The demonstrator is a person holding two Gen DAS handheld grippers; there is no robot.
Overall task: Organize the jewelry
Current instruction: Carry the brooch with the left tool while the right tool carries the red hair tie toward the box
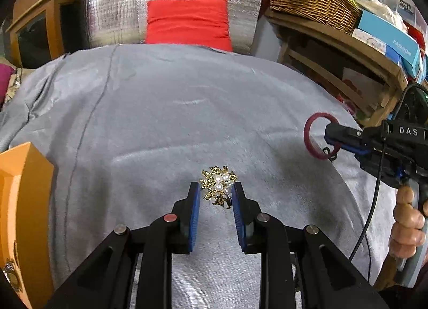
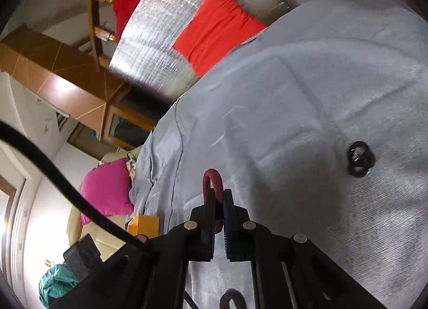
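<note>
A gold brooch with white pearls [image 1: 218,187] lies on the grey cloth [image 1: 187,121]. My left gripper [image 1: 216,191] is open, its blue pads on either side of the brooch, apart from it or just touching. My right gripper [image 1: 330,135] is shut on a dark red bangle [image 1: 311,135] and holds it above the cloth at the right; the right wrist view shows the bangle [image 2: 214,183] edge-on between the pads of that gripper [image 2: 218,196]. A small black ring piece [image 2: 359,159] lies on the cloth to the right. An orange jewelry box [image 1: 18,202] stands at the left edge.
A red cushion [image 1: 188,22] leans on a silver quilted sheet [image 1: 120,1] behind the cloth. A wooden shelf with a wicker basket [image 1: 313,1] and boxes stands at the right. A pink cushion [image 2: 107,188] lies off the cloth's left side.
</note>
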